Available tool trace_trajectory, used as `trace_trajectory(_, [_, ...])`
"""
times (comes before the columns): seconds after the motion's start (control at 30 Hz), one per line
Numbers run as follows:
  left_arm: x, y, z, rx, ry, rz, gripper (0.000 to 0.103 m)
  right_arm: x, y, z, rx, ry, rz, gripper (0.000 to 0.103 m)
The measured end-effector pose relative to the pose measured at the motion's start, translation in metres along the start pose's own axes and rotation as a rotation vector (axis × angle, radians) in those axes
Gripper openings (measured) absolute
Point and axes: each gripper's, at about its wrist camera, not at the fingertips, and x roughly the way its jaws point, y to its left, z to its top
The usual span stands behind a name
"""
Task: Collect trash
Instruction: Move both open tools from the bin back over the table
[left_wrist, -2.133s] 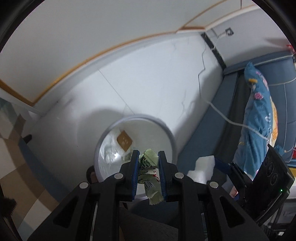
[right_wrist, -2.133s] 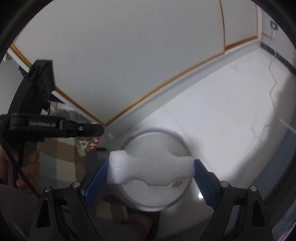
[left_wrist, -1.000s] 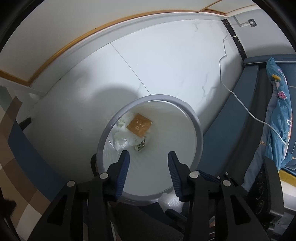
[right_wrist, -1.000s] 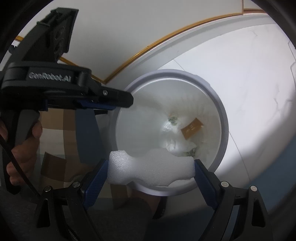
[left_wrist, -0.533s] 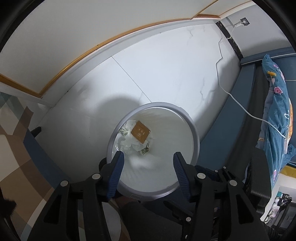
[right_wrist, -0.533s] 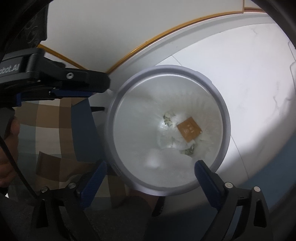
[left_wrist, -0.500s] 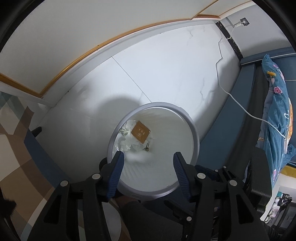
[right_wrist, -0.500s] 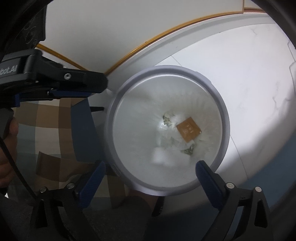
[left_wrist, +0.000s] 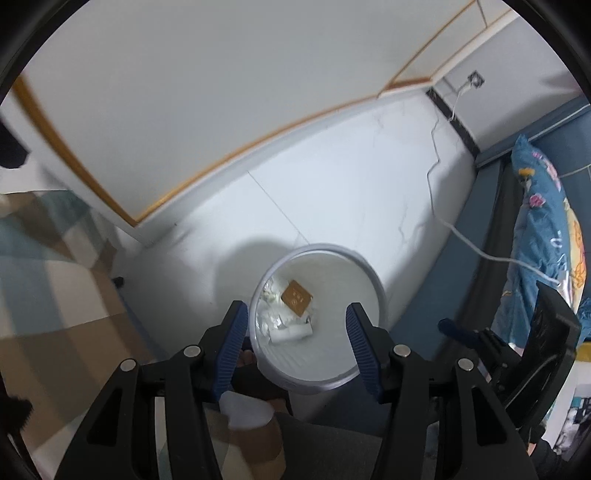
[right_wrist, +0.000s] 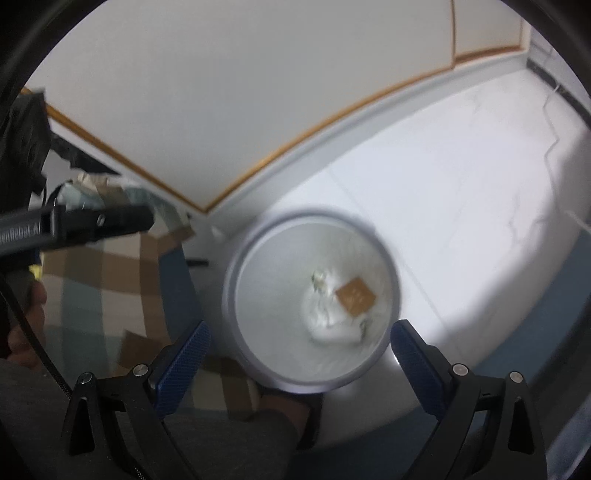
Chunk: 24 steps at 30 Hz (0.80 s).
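A round white trash bin (left_wrist: 375, 284) (right_wrist: 236, 266) stands on the pale floor below both grippers. At its bottom lie a brown square packet (left_wrist: 296, 297) (right_wrist: 356, 296), crumpled white and green scraps (left_wrist: 269, 317) and a white foam piece (left_wrist: 291, 333) (right_wrist: 334, 332). My left gripper (left_wrist: 295, 334) hangs open above the bin with nothing between its blue pads. Wide open and empty too, my right gripper (right_wrist: 299, 349) hovers over the bin. The left gripper's black body (right_wrist: 74, 225) shows at the left of the right wrist view.
A white wall with a wooden-trimmed skirting runs behind the bin. A checked brown and blue blanket (left_wrist: 48, 288) lies at the left. A blue sofa (left_wrist: 476, 258) with a flowered cloth (left_wrist: 546, 236) and a white cable (left_wrist: 436, 206) is at the right. A person's hand (right_wrist: 26, 306) holds the left gripper.
The foam piece dropped out of the right gripper and now lies in the bin. The left jaws widened. Both grippers rose, so the bin looks smaller and farther below.
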Motion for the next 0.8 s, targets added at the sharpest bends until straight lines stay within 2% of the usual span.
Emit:
trace_trajectory(0.2, [-0.062,0.006,-0.019,-0.026,-0.176,0.071,0.051,-0.055,0.023,0.009,-0.038,-0.149,-0.015,0.098])
trace_trajectory(0.47, [-0.149,0.039,-0.058,-0.155,-0.408,0.180,0.051,-0.137,0.085,0.008,-0.160,-0.392,-0.014,0.098])
trace_trajectory(0.57, [-0.178,0.054,-0.080,-0.196,-0.492,0.211,0.052,-0.159,0.107,0.005,-0.195,-0.453,0.003,0.098])
trace_trajectory(0.63, [-0.194,0.062,-0.092,-0.214,-0.541,0.238,0.058,-0.175,0.127,0.001,-0.223,-0.500,0.022,0.098])
trace_trajectory(0.67, [-0.202,0.067,-0.100,-0.227,-0.567,0.254,0.067,-0.180,0.134,-0.001,-0.235,-0.515,0.029,0.098])
trace_trajectory(0.7, [-0.210,0.071,-0.110,-0.243,-0.598,0.270,0.071,-0.186,0.144,-0.003,-0.252,-0.534,0.040,0.098])
trace_trajectory(0.8, [-0.233,0.085,-0.141,-0.268,-0.680,0.313,0.072,-0.202,0.177,-0.013,-0.312,-0.573,0.074,0.098])
